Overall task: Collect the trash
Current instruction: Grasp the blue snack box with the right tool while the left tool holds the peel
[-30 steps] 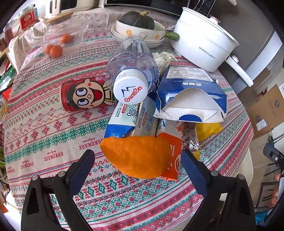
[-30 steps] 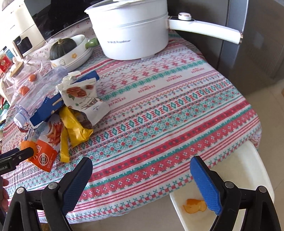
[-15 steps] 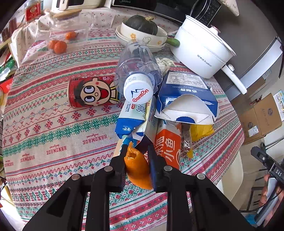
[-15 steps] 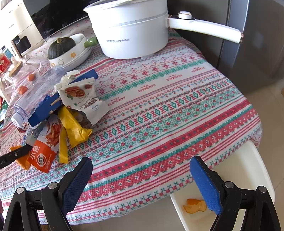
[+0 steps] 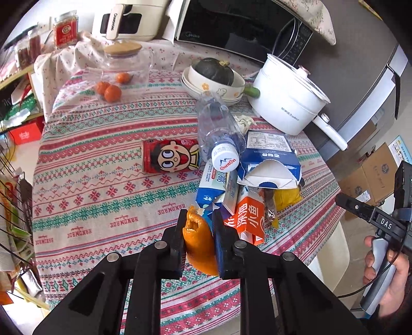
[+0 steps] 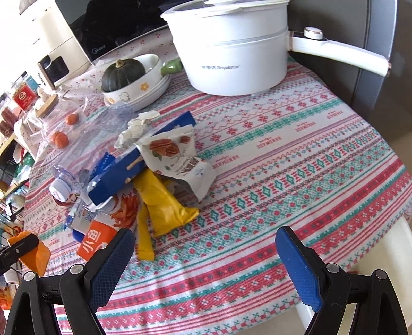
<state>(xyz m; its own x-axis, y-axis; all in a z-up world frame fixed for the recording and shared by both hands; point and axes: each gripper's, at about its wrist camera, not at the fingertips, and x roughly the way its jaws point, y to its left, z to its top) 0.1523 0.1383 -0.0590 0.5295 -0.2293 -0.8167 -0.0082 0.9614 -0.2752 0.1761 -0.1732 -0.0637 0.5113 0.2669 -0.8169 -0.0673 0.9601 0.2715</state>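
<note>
"Royalstar" on the white pot (image 6: 226, 67), "Midea" on the black microwave (image 5: 190, 36), "CHANGHONG" on the cream appliance (image 5: 112, 18), "Ganten" on the bottle cap (image 5: 225, 160), "HANDMADE" woven into the tablecloth (image 5: 123, 222), "小鱼" on the orange packet (image 5: 248, 215), "DAS" on the right hand-held gripper (image 5: 385, 223)

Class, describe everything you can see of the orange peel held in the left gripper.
The orange peel is a curved piece of bright orange rind with a dimpled skin and a ragged, torn top edge. The left gripper is shut on it, its fingers pressing both sides. It stands roughly upright, lifted clear of the tablecloth, near the orange snack packet. The right wrist view shows it too.
</note>
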